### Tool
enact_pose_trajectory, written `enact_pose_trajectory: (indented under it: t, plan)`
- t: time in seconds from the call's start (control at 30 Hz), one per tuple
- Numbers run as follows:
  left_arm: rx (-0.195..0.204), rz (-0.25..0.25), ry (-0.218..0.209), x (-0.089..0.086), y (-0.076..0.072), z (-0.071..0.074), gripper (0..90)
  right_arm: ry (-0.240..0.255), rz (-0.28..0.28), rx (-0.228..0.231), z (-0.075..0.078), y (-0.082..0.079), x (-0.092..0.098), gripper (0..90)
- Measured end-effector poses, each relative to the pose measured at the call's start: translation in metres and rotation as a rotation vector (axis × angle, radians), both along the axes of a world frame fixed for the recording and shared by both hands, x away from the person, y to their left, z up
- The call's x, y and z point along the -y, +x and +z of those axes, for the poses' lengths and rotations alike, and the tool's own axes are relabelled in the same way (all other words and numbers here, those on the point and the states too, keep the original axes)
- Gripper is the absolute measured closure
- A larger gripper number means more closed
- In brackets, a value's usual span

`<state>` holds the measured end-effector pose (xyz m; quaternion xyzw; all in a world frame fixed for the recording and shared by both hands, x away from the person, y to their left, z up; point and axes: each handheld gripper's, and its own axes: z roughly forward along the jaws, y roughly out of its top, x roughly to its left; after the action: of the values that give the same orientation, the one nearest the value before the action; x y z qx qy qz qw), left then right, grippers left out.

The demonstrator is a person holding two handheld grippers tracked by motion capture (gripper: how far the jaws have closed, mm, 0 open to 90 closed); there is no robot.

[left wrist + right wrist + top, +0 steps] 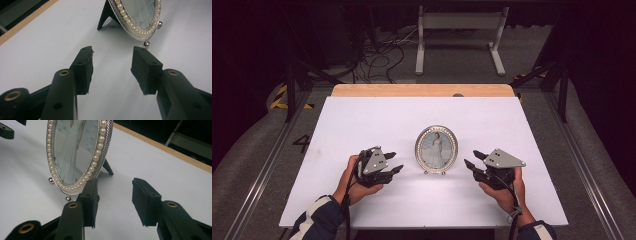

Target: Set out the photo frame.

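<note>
Two grippers, both part open and holding nothing, flank an oval picture frame (436,149).

The left gripper (395,164) and right gripper (472,159) have bare white table (362,120) between their jaws; the pearl-rimmed frame stands upright on its black prop between them, nearer the table's near edge than its far one.

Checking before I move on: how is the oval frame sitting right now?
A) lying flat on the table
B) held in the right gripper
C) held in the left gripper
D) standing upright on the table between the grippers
D: the frame stands on its feet and rear prop, with the left gripper and right gripper open on either side, apart from it.
</note>
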<state>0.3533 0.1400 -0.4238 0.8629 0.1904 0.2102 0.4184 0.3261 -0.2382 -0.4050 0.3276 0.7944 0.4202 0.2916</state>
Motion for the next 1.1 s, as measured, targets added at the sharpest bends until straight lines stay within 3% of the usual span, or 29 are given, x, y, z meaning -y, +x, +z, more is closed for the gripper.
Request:
enact_pose_trajectory:
  t: [0.43,0.67,0.93,1.1]
  plan:
    - [-0.014,0.036,0.005,-0.028,-0.011,-0.011,33.6,-0.06,-0.021,0.003,-0.009,-0.004,0.009,40.5]
    - [-0.008,0.077,0.014,-0.041,-0.016,-0.017,21.5,-0.055,-0.049,0.005,-0.015,-0.007,0.018,33.6]
    - [-0.011,0.127,0.029,-0.062,-0.021,-0.022,17.2,-0.062,-0.09,0.021,-0.02,-0.013,0.031,28.2]
    - [-0.024,0.174,0.011,-0.077,-0.022,-0.024,14.1,-0.057,-0.119,0.027,-0.022,-0.018,0.041,23.9]
